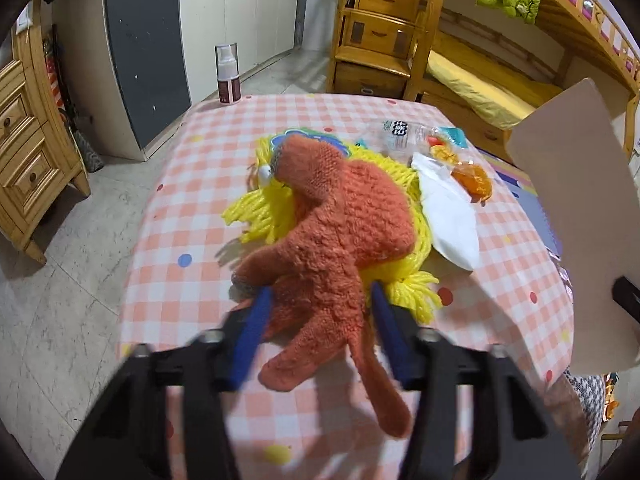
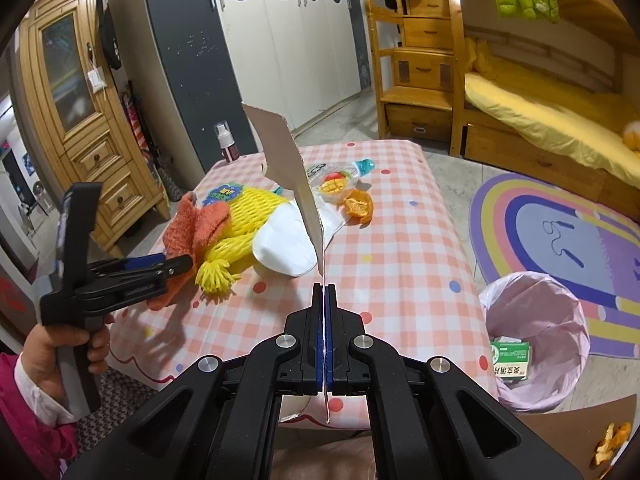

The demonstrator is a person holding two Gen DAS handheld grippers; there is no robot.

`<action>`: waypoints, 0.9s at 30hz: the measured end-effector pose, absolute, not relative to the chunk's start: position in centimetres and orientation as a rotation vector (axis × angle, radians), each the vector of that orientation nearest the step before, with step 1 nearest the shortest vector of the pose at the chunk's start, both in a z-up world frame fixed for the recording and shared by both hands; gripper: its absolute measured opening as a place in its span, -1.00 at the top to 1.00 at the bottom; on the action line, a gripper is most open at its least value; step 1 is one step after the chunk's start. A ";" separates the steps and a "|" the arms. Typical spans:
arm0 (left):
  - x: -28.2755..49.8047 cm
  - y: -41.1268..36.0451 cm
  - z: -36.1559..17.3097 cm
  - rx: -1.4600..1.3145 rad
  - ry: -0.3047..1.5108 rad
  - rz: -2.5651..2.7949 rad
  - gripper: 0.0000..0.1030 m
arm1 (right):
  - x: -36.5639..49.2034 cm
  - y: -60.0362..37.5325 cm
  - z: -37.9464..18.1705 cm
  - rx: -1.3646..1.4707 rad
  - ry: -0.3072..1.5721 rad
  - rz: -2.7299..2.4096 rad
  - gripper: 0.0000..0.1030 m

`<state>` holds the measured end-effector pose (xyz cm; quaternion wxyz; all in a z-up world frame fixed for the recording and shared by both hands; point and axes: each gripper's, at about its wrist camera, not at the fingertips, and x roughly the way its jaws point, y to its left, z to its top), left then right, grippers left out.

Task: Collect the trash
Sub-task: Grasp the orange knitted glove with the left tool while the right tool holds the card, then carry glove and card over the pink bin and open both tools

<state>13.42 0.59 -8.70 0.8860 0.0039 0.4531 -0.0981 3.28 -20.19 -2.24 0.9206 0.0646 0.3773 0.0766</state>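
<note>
Trash litters the checked tablecloth point(image 1: 200, 184) out ahead of both grippers, and the biggest thing down here is the pink-lined bin point(image 2: 536, 340) on the floor, low and to the right of the right gripper point(image 2: 325, 292), with a green-and-white carton point(image 2: 512, 358) lying inside it. Next in size, a flat sheet of cardboard point(image 2: 288, 164) stands on edge, rising up and away from the right gripper, whose blue pads are pressed tight together on its lower edge. Over on the left, the left gripper point(image 1: 316, 294) is tipped down over the near edge of the table, its jaws partly drawn in with an orange knitted glove point(image 1: 340, 232) between them; the blue fingers point(image 1: 256, 320) hug the glove's sides at the wrist end, and the glove's fingers trail back toward the camera. Under the glove, just beyond the left fingertips, lies a yellow foam fruit net point(image 1: 256, 216), its frayed end poking out to the right. Beyond that and to the right rests a white paper piece point(image 1: 448, 220), touching the net. Farther out again sit a clear printed wrapper point(image 1: 400, 136) and orange peel point(image 1: 472, 180), close together. At the far left corner of the table stands a spray bottle point(image 1: 229, 74), upright and well apart from everything else.
</note>
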 end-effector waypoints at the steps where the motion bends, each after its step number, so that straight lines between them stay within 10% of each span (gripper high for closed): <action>1: 13.3 0.7 -8.6 0.004 0.940 -0.203 0.68 | 3.2 -20.2 -2.2 0.134 0.773 0.160 1.00; 14: 6.9 0.0 3.6 0.092 0.610 -0.311 0.73 | 0.9 -22.6 0.1 0.195 0.670 0.123 1.00; 27: 5.0 -10.2 0.4 0.195 0.652 -0.511 0.73 | -2.0 -27.4 0.1 0.249 0.655 -0.010 1.00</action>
